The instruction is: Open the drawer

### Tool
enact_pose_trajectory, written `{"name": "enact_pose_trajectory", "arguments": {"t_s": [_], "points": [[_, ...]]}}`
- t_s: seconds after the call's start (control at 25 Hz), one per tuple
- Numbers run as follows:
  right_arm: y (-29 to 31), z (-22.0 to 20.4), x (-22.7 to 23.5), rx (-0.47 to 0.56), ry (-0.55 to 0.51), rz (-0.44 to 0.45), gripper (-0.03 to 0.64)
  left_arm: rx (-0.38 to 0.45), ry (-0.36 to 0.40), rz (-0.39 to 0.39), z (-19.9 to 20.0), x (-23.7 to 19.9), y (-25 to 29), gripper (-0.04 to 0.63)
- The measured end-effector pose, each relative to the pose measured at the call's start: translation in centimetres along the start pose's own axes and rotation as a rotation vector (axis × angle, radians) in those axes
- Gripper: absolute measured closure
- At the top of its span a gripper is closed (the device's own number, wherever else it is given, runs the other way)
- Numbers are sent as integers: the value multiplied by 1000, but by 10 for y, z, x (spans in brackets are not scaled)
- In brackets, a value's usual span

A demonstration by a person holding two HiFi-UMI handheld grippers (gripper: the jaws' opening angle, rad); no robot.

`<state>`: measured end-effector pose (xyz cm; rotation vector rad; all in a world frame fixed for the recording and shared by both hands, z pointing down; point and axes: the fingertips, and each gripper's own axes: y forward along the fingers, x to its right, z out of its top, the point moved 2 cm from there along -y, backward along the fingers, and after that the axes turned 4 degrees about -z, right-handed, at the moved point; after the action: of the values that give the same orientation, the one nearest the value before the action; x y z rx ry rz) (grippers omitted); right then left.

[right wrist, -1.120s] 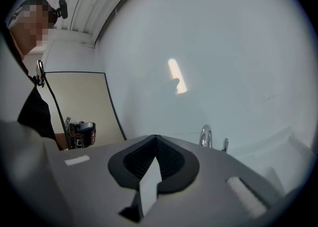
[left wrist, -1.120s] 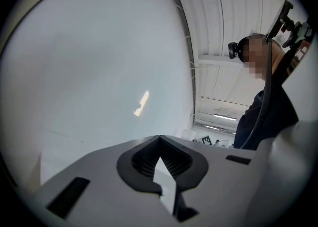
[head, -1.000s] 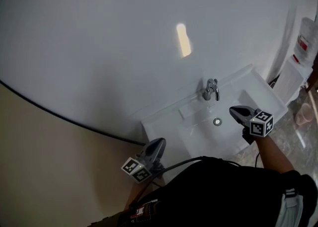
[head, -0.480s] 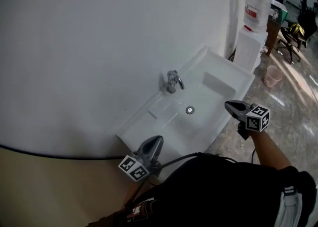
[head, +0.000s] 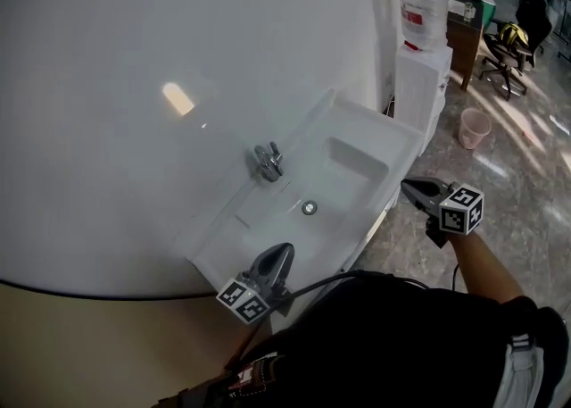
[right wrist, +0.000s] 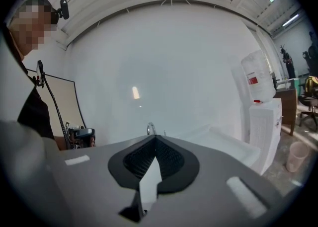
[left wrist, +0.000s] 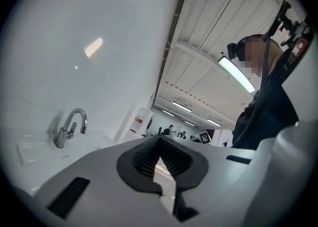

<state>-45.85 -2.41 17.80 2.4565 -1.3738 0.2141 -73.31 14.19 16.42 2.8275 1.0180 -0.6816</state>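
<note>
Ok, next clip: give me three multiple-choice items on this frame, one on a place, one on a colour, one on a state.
1. Where does the water dispenser stand relative to the sink?
A) on its rim
B) on the floor past one end of it, by the wall
C) inside its basin

2. What colour is the bucket on the floor?
A) blue
B) black
C) pink

3. How is the right gripper?
A) shut, empty
B) wide open
C) shut on a cloth

Answers: 1 B, the head view shows it standing on the floor beyond the sink's end; 2 C, it shows pale pink; 3 A, its own view shows the jaws together with nothing between them.
</note>
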Motion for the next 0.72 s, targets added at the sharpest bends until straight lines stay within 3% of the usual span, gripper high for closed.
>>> {"name": "enact_pose_trajectory", "arguments": {"t_s": [0.28, 0.72], "points": [[-62, 0, 74, -19, 3, -12, 615, 14, -32, -26, -38, 40, 93, 595], [-106, 9, 122, -13, -9, -25, 615, -32, -36, -89, -61, 71, 168, 595]]}}
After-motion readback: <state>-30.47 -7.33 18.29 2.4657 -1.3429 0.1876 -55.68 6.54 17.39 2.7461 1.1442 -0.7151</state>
